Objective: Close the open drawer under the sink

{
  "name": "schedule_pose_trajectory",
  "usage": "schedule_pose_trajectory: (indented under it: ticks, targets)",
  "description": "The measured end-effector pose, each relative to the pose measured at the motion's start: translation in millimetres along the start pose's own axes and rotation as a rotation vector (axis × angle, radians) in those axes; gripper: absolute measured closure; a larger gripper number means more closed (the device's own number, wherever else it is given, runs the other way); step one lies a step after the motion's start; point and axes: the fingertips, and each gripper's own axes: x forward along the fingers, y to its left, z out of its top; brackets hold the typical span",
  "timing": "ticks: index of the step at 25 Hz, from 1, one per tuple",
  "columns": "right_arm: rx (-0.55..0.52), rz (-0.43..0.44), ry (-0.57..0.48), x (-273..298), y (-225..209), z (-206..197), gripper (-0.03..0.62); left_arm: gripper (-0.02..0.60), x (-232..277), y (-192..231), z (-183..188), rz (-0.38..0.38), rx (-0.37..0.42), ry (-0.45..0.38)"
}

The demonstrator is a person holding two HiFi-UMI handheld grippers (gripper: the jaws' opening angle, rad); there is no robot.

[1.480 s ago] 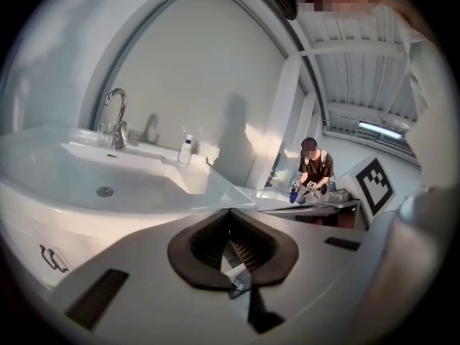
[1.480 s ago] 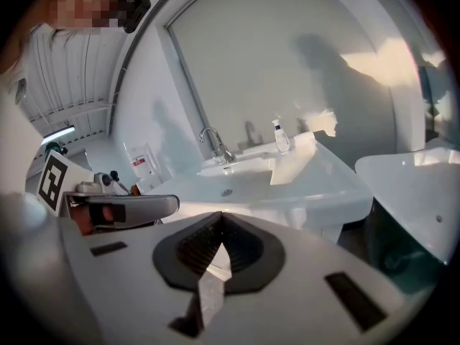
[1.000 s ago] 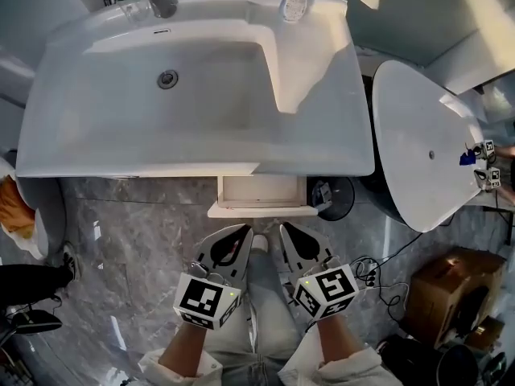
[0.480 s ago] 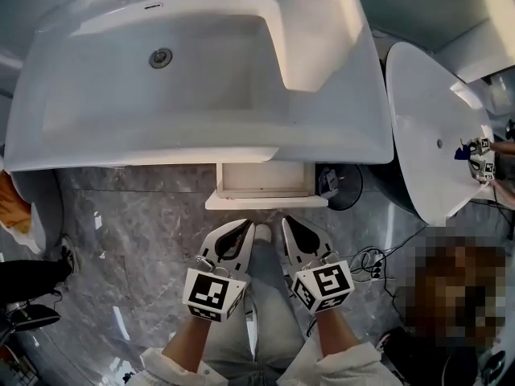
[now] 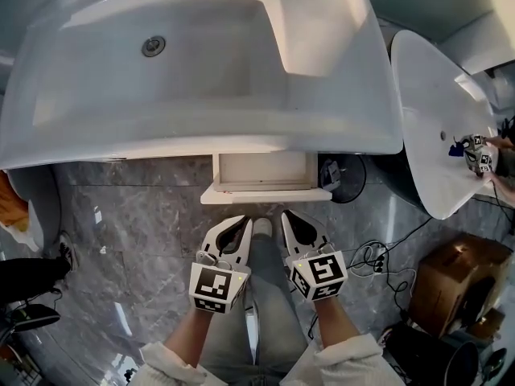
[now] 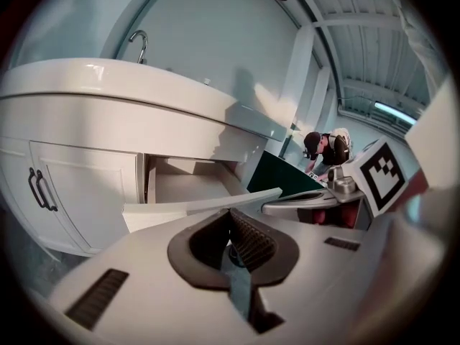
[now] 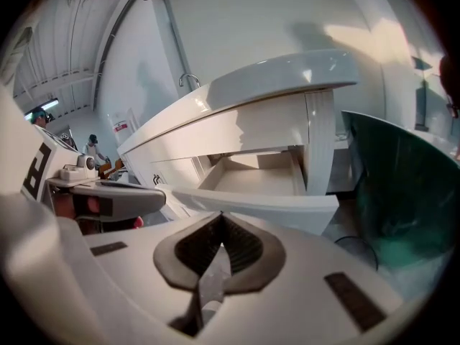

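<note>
Under the white sink (image 5: 201, 63) a white drawer (image 5: 264, 171) stands pulled out, its front panel (image 5: 265, 194) toward me and its inside empty. My left gripper (image 5: 244, 220) and right gripper (image 5: 286, 215) hang side by side just below that panel, apart from it, both shut with nothing in them. In the left gripper view the left gripper (image 6: 231, 211) points at the drawer front (image 6: 194, 208). In the right gripper view the right gripper (image 7: 221, 215) sits just short of the drawer front (image 7: 266, 205).
A white oval fixture (image 5: 434, 111) stands at the right, with a black round object (image 5: 344, 175) and cables (image 5: 378, 257) on the marble floor beside the drawer. A cardboard box (image 5: 460, 284) lies lower right. A cabinet door with handles (image 6: 37, 189) is left of the drawer.
Both grippers have edged up toward the drawer front, and the sink has slid lower and larger in the head view. The drawer stays open.
</note>
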Motion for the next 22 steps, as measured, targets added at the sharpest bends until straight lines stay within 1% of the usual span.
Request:
schedule_pose_trajectory:
  ticks: [5, 8, 17, 22]
  targets:
    - [-0.024, 0.02, -0.011, 8.7, -1.4, -6.7, 0.585, 0.566, 7.0, 6.1, -14.9, 0.02, -0.005, 0.014]
    - [-0.034, 0.017, -0.008, 15.0, -4.0, -9.9, 0.585, 0.566, 12.9, 8.6, -19.5, 0.021, 0.001, 0.017]
    - [-0.005, 0.02, 0.005, 29.2, -11.4, -12.7, 0.585, 0.566, 29.6, 18.0, -22.7, 0.044, -0.004, 0.026]
    - [0.008, 0.017, -0.008, 29.8, -11.1, -10.8, 0.585, 0.566, 33.4, 22.2, -20.4, 0.046, 0.017, 0.032]
